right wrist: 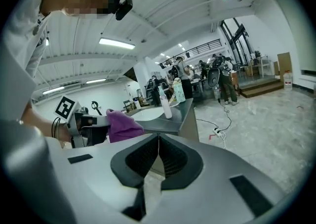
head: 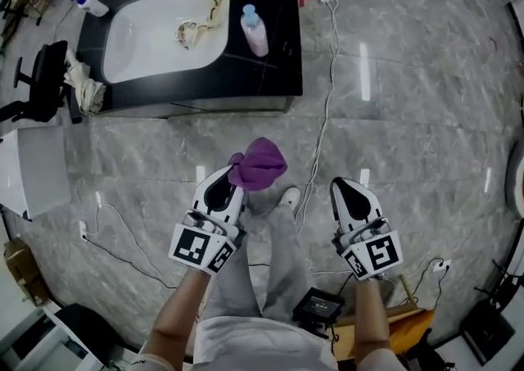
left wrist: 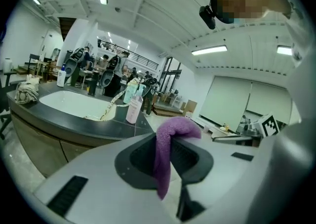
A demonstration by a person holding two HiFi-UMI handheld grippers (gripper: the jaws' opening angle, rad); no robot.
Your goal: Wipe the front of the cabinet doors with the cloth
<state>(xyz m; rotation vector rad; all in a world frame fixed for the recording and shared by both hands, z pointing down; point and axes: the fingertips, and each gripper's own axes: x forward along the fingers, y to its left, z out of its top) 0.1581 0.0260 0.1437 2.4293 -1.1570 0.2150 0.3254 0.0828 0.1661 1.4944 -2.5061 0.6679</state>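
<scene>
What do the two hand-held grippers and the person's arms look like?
Both the left gripper and the right gripper have smooth light grey shells that taper toward black, ribbed jaw pads. Each carries a cube with black-and-white square markers at its rear. The forearms are uncovered; the person wears a white top.

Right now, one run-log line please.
left tool: shut on purple cloth | right tool: shut, empty | cabinet doors: ahead, not touched | wiping: not started

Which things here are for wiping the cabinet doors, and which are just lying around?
For the job: purple cloth, left gripper holding it, cabinet doors under the sink.

Just lying about: pink bottle, crumpled rag, floor cable, black chair.
</scene>
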